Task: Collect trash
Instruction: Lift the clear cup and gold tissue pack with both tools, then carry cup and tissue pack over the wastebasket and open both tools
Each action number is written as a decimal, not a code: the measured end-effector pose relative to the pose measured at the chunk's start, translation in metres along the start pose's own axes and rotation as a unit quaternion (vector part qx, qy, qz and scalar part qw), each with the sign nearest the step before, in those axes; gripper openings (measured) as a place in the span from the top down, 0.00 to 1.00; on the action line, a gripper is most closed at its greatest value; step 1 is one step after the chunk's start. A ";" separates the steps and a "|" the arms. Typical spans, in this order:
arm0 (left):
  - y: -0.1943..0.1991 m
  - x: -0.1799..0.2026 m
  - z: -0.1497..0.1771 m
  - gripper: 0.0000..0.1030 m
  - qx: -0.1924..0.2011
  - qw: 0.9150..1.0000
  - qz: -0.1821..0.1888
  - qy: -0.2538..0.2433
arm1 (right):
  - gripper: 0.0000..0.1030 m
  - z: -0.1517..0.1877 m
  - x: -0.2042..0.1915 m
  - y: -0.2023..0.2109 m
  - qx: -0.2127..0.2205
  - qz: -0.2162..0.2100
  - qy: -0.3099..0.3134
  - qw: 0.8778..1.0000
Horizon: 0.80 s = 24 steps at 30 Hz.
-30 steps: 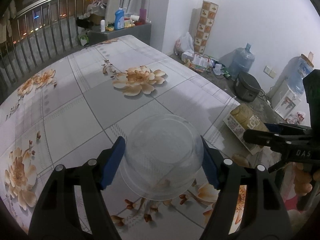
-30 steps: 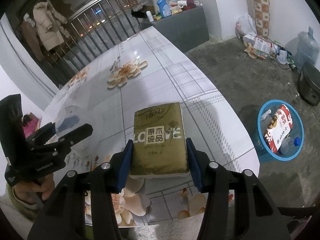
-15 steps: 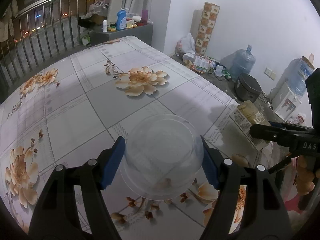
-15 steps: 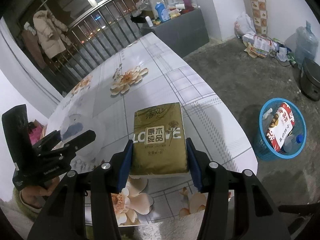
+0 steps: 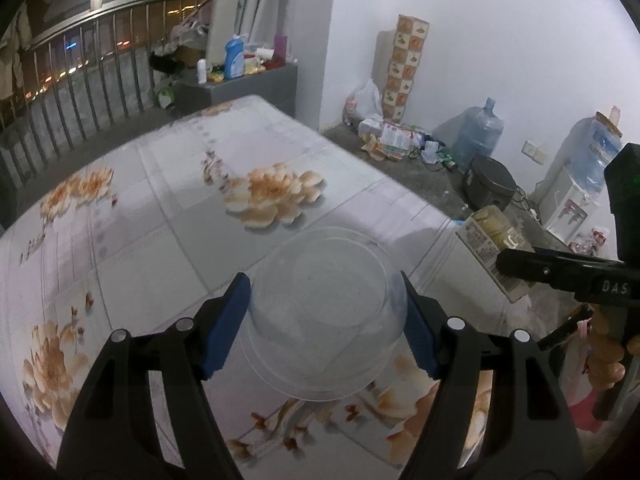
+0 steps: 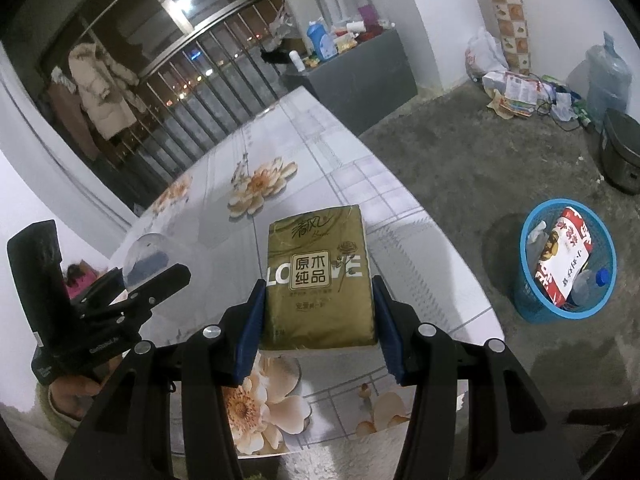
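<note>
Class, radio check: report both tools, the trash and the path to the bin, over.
Left tool shut on clear plastic bowl. Right tool shut on gold tissue pack. Both over flowered table. Blue basket on floor, part full; nothing in the way.

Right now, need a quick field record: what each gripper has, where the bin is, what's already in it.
left gripper: shut on clear plastic bowl, upside down
right gripper: shut on gold tissue pack
surface: table with floral cover
bin: blue basket on the floor, right of the table
bin contents: red-and-white bag, plastic bottle with blue cap
</note>
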<state>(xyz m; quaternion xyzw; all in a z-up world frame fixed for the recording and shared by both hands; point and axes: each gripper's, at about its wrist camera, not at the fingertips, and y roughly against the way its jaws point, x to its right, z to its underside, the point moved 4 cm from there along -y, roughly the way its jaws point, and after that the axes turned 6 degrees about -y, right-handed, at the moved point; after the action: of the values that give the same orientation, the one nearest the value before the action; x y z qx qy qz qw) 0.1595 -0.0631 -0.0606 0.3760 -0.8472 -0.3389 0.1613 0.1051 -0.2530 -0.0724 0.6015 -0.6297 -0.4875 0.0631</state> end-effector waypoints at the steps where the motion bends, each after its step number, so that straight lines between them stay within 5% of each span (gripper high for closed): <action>1: 0.000 0.003 -0.005 0.34 0.003 1.000 0.002 -0.004 | 0.52 -0.002 0.001 0.002 0.002 -0.002 -0.003 1.000; 18: -0.032 0.096 -0.076 0.34 0.027 0.993 0.070 -0.089 | 0.52 -0.037 0.066 0.045 0.069 0.001 -0.064 0.996; 24: -0.059 0.141 -0.099 0.34 0.015 0.987 0.108 -0.119 | 0.52 -0.055 0.125 0.075 0.112 0.034 -0.111 0.987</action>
<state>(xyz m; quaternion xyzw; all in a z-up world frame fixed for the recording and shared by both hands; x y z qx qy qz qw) 0.1491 -0.2418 -0.0279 0.2416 -0.9011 -0.3489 0.0890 0.0564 -0.4002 -0.0559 0.5251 -0.7033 -0.4756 -0.0584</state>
